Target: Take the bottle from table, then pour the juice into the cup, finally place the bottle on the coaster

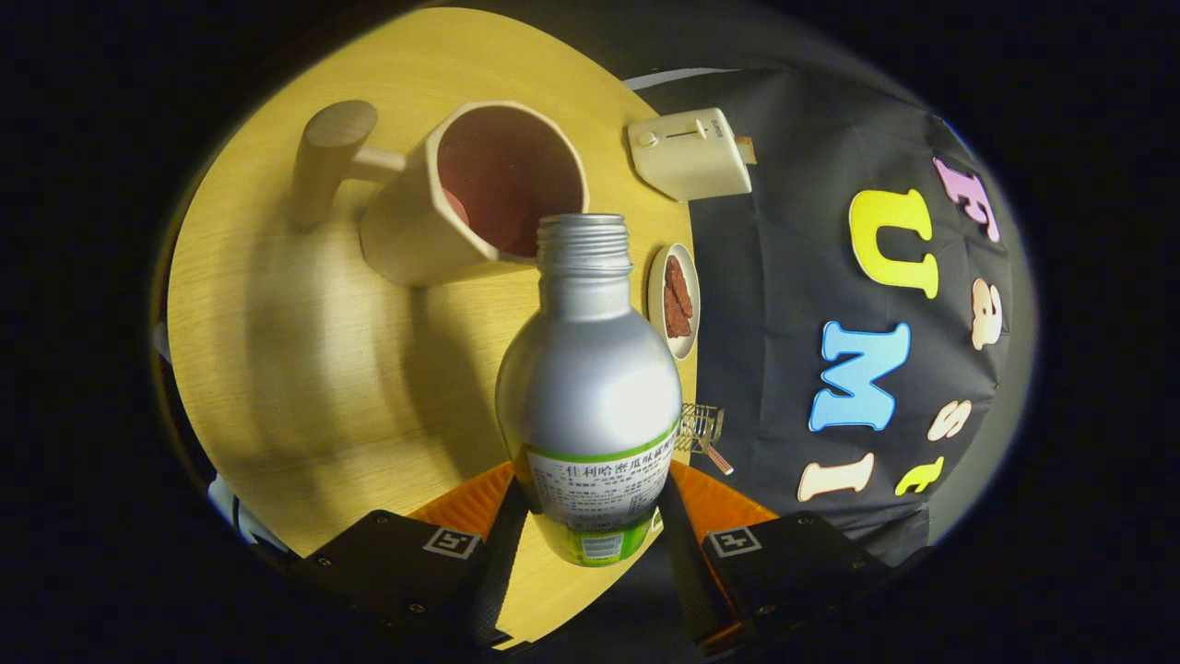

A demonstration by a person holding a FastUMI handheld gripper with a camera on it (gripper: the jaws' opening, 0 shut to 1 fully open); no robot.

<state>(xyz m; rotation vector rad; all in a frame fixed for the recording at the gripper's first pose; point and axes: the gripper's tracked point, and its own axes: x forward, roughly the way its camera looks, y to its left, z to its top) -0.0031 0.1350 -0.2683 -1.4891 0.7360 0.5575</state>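
Observation:
My gripper (590, 526) is shut on a silver bottle (587, 369) with a green-edged label, both fingers pressed against its lower body. The bottle is uncapped and tipped over, its open neck (584, 242) pointing at the cream cup (470, 198). The neck sits just short of the cup's rim. The cup stands on the wooden table (304, 350) beyond the fingers, its inside dark red. A round wooden piece with a short stem (332, 157) sits beside the cup on its far side; I cannot tell whether it is the coaster.
A cream toaster (690, 152) sits at the table's edge past the cup. A small white dish (675, 300) with reddish-brown pieces lies close to the bottle's shoulder. A small wire rack (701, 429) stands near the bottle's base.

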